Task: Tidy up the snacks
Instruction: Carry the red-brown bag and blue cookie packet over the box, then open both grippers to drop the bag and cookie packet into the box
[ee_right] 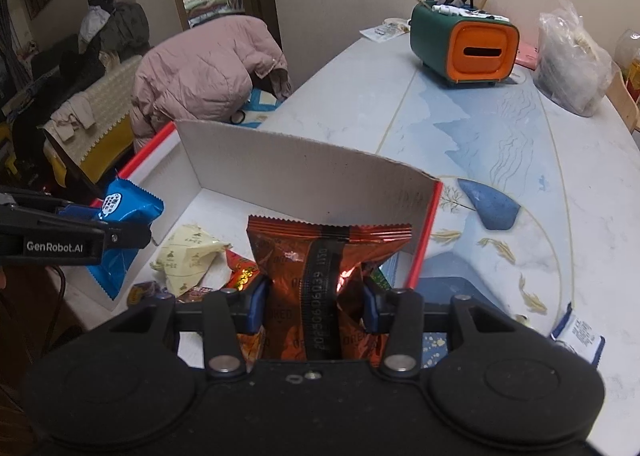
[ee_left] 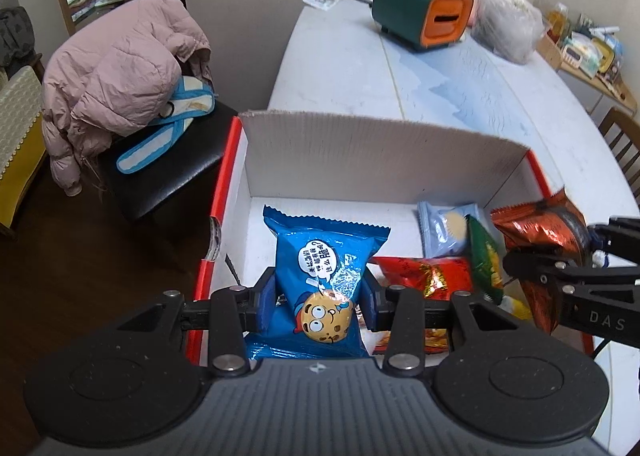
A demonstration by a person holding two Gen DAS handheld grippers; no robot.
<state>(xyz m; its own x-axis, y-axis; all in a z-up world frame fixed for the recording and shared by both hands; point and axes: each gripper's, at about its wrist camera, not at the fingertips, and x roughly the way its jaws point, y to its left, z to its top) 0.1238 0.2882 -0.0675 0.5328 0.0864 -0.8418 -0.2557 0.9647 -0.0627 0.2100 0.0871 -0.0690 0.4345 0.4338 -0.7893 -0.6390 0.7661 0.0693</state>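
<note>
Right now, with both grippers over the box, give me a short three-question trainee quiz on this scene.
1. True or false: the left gripper is shut on the blue cookie packet.
2. What does the right gripper hold? A) yellow wrapper B) orange-red foil packet C) lamp
3. Fill in: the cardboard box has a ___ outer rim.

Key: 1 true; 2 B, the orange-red foil packet; 3 red.

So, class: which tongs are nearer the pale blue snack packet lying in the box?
Right. The right tongs, gripping the orange-brown packet, hang just beside the pale blue packet. The left tongs, gripping the blue cookie packet, sit farther along the box.
</note>
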